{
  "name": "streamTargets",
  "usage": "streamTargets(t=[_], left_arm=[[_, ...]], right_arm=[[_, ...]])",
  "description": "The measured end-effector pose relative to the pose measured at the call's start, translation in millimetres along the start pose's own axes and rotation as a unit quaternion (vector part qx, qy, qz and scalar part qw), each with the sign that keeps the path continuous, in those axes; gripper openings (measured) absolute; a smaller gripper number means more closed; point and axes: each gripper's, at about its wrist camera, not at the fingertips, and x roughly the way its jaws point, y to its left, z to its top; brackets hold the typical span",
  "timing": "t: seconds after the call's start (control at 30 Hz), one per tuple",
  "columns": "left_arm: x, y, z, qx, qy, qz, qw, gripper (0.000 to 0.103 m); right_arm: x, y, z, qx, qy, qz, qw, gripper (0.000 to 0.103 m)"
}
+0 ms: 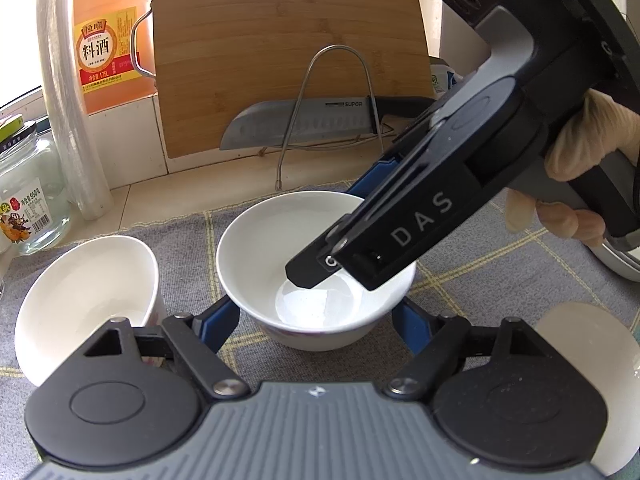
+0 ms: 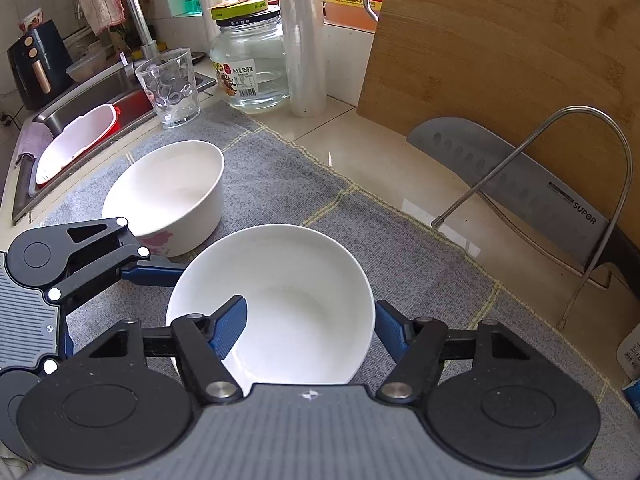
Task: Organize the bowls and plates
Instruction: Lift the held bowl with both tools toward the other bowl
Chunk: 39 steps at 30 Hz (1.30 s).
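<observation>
Right gripper (image 2: 310, 326): released, straddling the near bowl's (image 2: 296, 264) rim (one finger inside).
Left gripper (image 1: 316, 314): released, flanking it.
Second bowl (image 2: 168, 192): sitting toward the mat's (image 2: 400, 248) sink-side edge.

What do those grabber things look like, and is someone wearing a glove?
Each gripper is black and grey. The left gripper has a ribbed grey body, two round black discs, silver pivot screws, black link arms and blue fingers. The right gripper looks the same and has white letters "DAS" along its black side. The hand holding its handle wears a cream glove. No cables show.
</observation>
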Motion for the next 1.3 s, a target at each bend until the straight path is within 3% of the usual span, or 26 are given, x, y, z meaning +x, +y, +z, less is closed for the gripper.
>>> streamTargets(t=[0.57,1.3], left_arm=[[-1,-3,3,0.017,0.007,-0.006,0.9998,0.083],[-49,-18,19,0.054,-0.005,-0.031,0.9981,0.083]], right_arm=[[-6,-12,-1,0.050,-0.001,0.038,0.998,0.075],[-62,14,-15,0.045,-0.020,0.015,0.999,0.076]])
